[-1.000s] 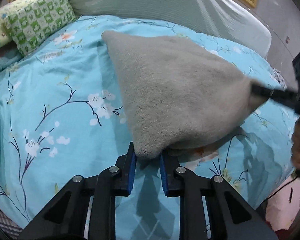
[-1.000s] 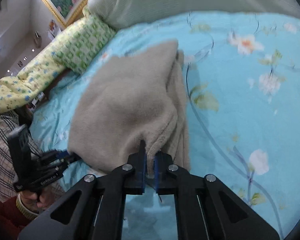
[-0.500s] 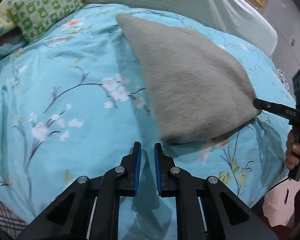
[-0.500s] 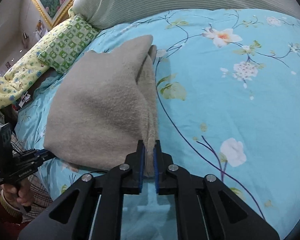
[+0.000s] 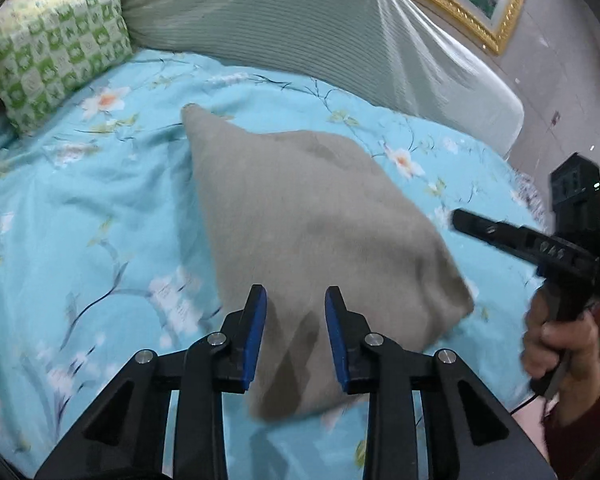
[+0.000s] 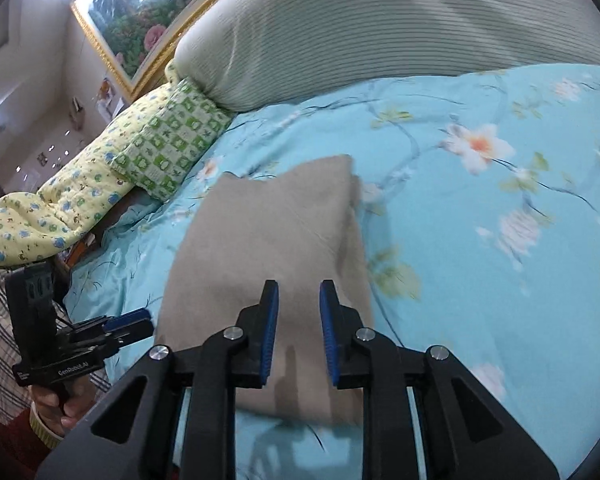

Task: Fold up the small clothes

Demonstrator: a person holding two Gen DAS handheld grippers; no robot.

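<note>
A folded beige fleece garment point(image 5: 312, 216) lies flat on the light blue floral bed cover point(image 5: 80, 208). It also shows in the right wrist view point(image 6: 276, 240). My left gripper point(image 5: 296, 304) is open and empty, hovering above the garment's near edge. My right gripper point(image 6: 299, 296) is open and empty, above the garment's near end. In the left wrist view the right gripper point(image 5: 460, 222) shows at the right, clear of the cloth. In the right wrist view the left gripper point(image 6: 140, 322) shows at the left, beside the garment's edge.
A large striped pale green pillow point(image 5: 300, 20) lies along the head of the bed. A green checked cushion point(image 5: 56, 68) and a yellow patterned quilt point(image 6: 40, 216) sit at the side. A gold-framed picture point(image 6: 140, 12) hangs on the wall behind.
Both grippers have let go of the garment and opened. They have pulled back and up, and the garment now lies flat and folded on the bed.
</note>
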